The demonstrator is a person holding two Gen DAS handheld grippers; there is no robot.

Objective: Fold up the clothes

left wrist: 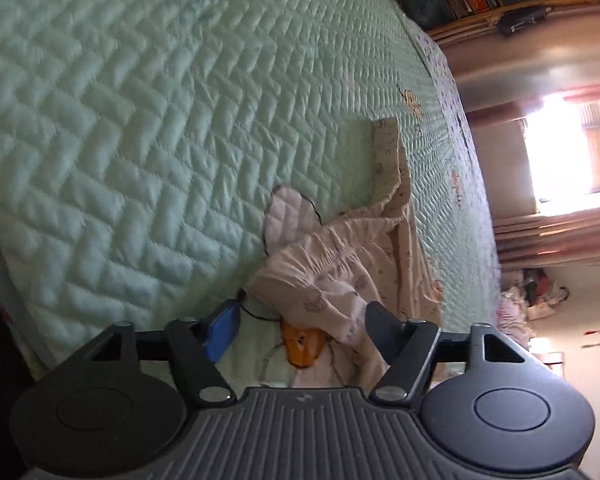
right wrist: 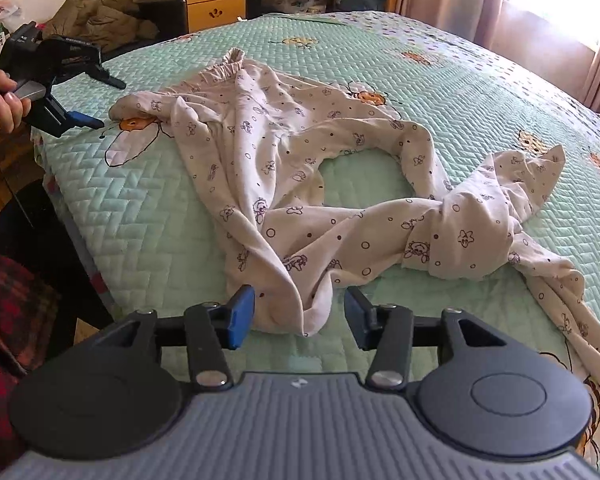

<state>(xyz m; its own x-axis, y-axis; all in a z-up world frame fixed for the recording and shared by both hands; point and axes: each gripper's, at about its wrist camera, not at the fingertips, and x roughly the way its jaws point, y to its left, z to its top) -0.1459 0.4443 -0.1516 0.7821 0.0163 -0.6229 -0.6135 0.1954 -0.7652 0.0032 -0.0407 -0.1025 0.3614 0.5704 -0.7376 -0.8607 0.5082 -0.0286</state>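
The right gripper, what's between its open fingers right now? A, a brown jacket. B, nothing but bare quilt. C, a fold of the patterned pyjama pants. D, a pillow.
C: in the right wrist view the right gripper stands open with a bunched fold of the pants lying between its blue pads on the quilt.

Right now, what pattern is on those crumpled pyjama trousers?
Pale cream pyjama trousers with small purple cartoon figures, stars and circles; clearest in the right wrist view.
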